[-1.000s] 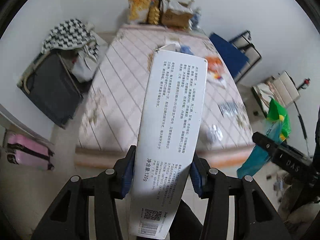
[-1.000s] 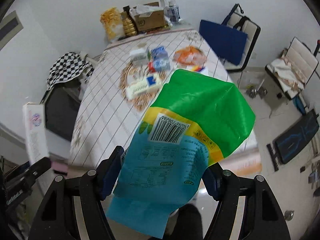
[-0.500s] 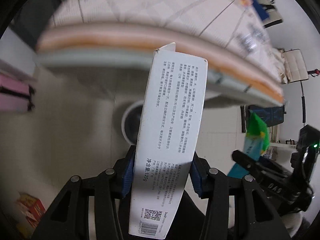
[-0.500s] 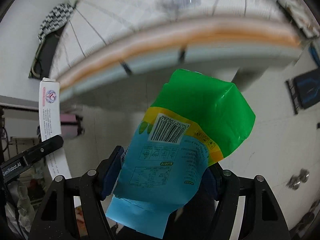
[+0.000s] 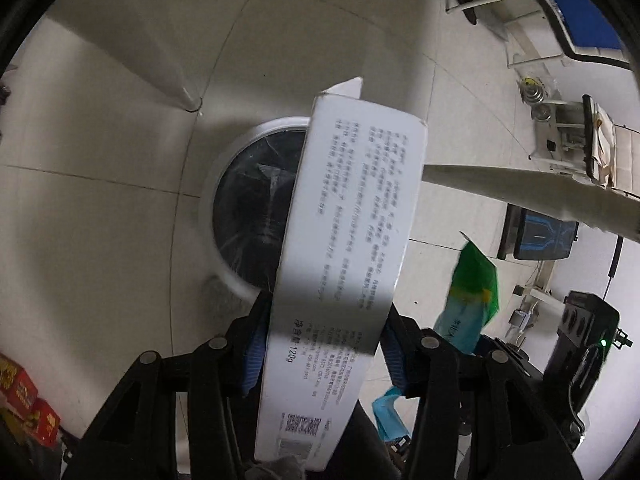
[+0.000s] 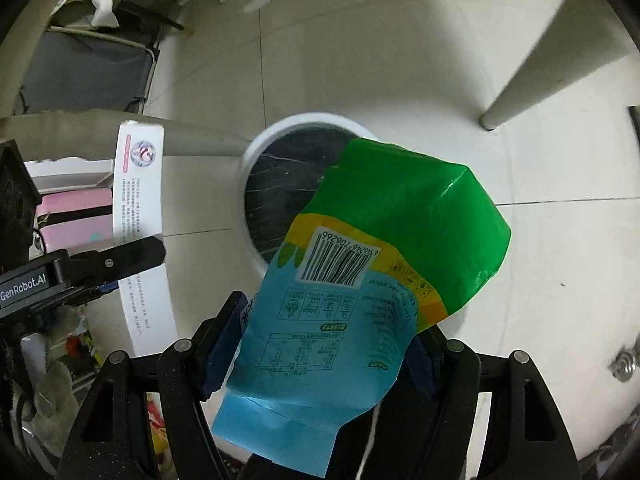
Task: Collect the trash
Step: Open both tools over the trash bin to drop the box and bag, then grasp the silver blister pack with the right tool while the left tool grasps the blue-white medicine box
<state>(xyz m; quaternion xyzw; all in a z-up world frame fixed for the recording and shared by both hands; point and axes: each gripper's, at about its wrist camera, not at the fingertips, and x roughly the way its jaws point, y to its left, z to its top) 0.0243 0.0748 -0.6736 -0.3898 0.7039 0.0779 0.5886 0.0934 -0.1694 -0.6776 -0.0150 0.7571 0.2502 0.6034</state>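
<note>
A long white carton point(image 5: 352, 220) with printed text stands between the pads of my left gripper point(image 5: 324, 344). Its jaws are opening, and slim gaps show beside the carton. Under it sits a round white bin point(image 5: 208, 216) lined with a black bag. My right gripper point(image 6: 328, 344) holds a green and blue snack pouch point(image 6: 380, 260) over the same bin point(image 6: 280, 128). Its jaws are easing apart, but the pads still touch the pouch. The right wrist view shows the carton point(image 6: 138, 200) at left. The left wrist view shows the pouch point(image 5: 472, 292) at right.
Pale table legs point(image 5: 172, 60) point(image 6: 540, 68) stand on the tiled floor around the bin. A pink suitcase point(image 6: 72, 216) and a dark case point(image 6: 88, 68) lie to the left. Red boxes point(image 5: 24, 400) sit at the lower left, and a blue folding chair point(image 5: 580, 20) stands far right.
Both grippers have dropped from above the table to below its edge, and both now point down at the bin. The left pads have drawn apart from the carton, which has tilted slightly.
</note>
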